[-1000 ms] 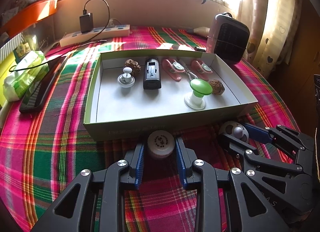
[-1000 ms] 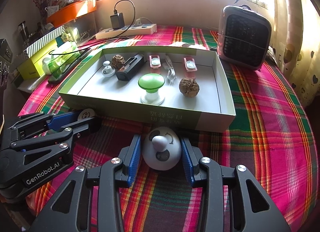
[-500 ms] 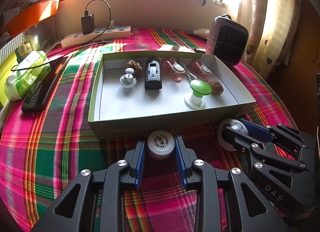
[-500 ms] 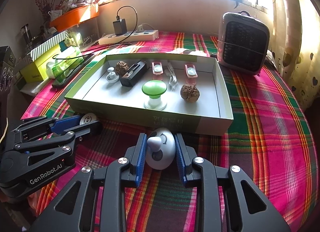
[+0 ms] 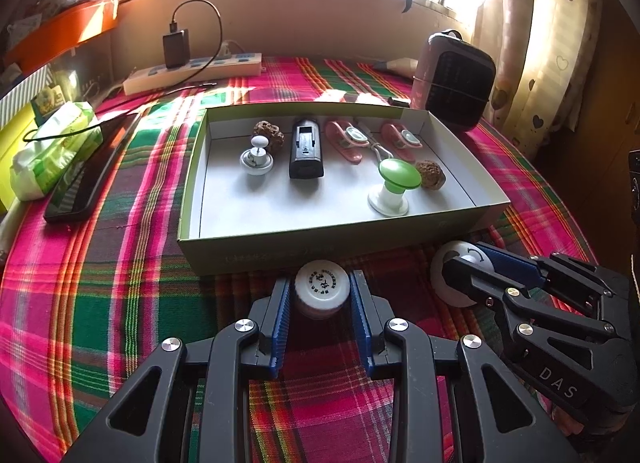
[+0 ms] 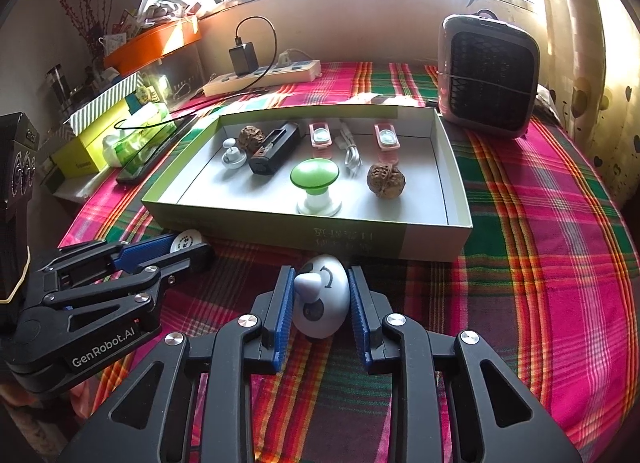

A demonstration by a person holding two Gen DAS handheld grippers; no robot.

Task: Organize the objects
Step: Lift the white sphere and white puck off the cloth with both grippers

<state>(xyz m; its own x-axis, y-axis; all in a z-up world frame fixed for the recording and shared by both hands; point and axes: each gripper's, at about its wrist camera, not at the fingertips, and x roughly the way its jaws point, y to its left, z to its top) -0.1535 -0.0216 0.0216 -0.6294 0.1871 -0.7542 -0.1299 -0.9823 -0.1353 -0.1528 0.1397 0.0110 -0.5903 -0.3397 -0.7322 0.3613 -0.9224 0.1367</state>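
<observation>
At the lower centre of the left wrist view, the left tool (image 5: 322, 295) is clamping a small white-capped bottle (image 5: 322, 287) just in front of the green box (image 5: 320, 247). In the right wrist view, the right tool (image 6: 320, 303) is gripping a white egg-shaped timer (image 6: 320, 299), likewise sitting on the plaid-covered bench (image 6: 540, 263) before the box.

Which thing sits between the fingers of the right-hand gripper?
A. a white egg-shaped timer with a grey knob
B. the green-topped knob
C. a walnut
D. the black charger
A: in the right wrist view the right gripper has its blue pads pressed on the white egg-shaped timer, on the plaid cloth just in front of the green box.
</observation>
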